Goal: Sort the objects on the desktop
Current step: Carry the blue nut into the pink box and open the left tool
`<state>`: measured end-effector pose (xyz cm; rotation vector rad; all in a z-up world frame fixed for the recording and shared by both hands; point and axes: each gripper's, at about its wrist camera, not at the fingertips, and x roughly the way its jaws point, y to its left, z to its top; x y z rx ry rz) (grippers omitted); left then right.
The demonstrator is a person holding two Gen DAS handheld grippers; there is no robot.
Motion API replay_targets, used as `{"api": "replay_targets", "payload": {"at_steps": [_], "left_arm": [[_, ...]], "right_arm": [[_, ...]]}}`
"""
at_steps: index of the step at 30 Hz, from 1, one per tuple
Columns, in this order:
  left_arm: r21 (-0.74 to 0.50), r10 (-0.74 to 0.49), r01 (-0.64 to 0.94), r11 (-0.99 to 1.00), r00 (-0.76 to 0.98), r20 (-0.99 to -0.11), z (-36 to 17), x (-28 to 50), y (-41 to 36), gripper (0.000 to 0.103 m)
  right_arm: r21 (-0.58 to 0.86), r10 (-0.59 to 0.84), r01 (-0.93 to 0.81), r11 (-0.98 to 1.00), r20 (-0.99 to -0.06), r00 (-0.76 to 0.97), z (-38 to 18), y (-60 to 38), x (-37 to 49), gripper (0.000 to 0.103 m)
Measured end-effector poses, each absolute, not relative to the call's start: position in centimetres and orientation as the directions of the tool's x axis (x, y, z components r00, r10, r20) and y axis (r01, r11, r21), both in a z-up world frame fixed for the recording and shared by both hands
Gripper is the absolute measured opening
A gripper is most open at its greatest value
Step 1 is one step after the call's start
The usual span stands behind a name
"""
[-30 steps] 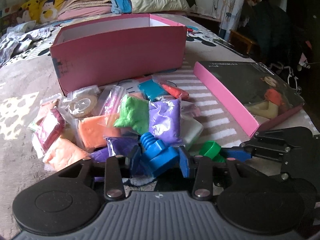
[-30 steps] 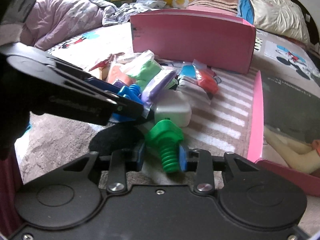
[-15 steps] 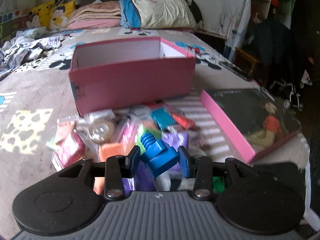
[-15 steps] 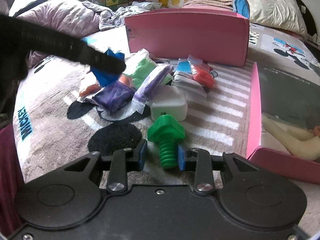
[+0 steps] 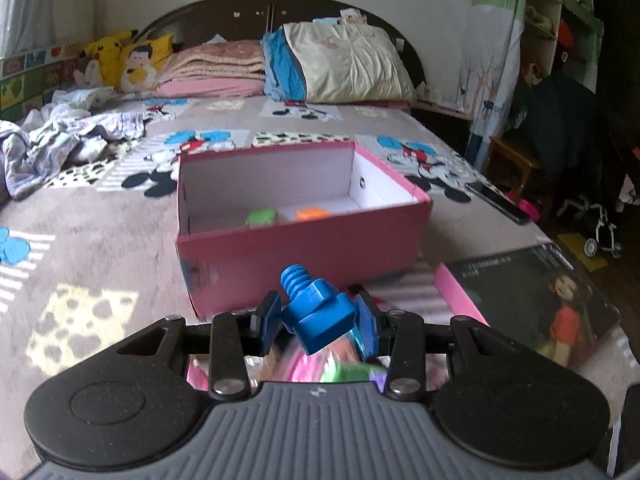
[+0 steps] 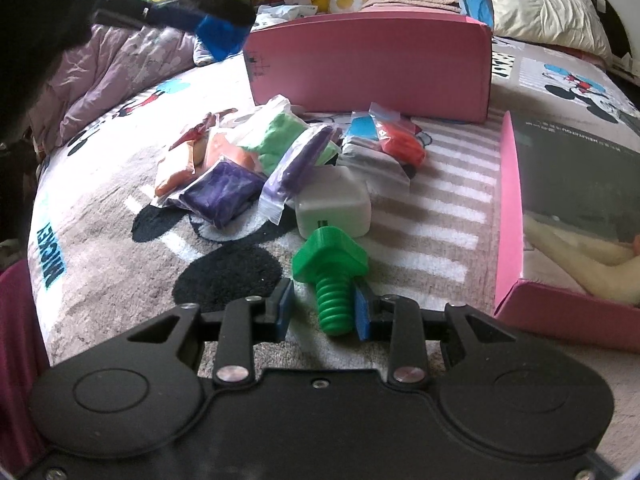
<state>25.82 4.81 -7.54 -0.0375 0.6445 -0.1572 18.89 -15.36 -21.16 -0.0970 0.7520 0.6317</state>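
Note:
My left gripper [image 5: 318, 320] is shut on a blue toy bolt [image 5: 316, 314] and holds it in the air in front of the open pink box [image 5: 304, 240]. A green piece [image 5: 262, 216] and an orange piece [image 5: 314, 213] lie inside the box. My right gripper [image 6: 324, 308] has a green toy bolt [image 6: 330, 268] between its fingers, thread toward the camera; a gap shows beside the left finger. The left gripper with the blue bolt [image 6: 218, 36] shows at the upper left of the right wrist view. A pile of clay bags [image 6: 280, 152] lies before the pink box [image 6: 368, 68].
A white plastic block [image 6: 334, 208] lies just beyond the green bolt. The pink box lid [image 6: 516, 216] with a picture lies to the right, also seen in the left wrist view [image 5: 532, 300]. Pillows, folded blankets and plush toys [image 5: 120, 60] are at the bed's head.
My left gripper has lifted the blue bolt off the pile and carried it up toward the pink box. My right gripper has stayed low with the green bolt, its jaws a little wider.

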Motion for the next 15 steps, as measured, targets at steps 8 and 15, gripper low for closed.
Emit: {"api": "replay_targets", "payload": {"at_steps": [8, 15], "left_arm": [[-0.075, -0.141, 0.12, 0.99, 0.812, -0.566, -5.6, 29.7, 5.3, 0.039], [-0.053, -0.12, 0.109, 0.993, 0.821, -0.558, -4.5, 33.5, 5.5, 0.039]], "right_arm": [[0.143, 0.501, -0.561, 0.815, -0.66, 0.56, -21.3, -15.4, 18.9, 0.03], [0.154, 0.52, -0.57, 0.807, -0.643, 0.562, -21.7, -15.8, 18.8, 0.03]]}}
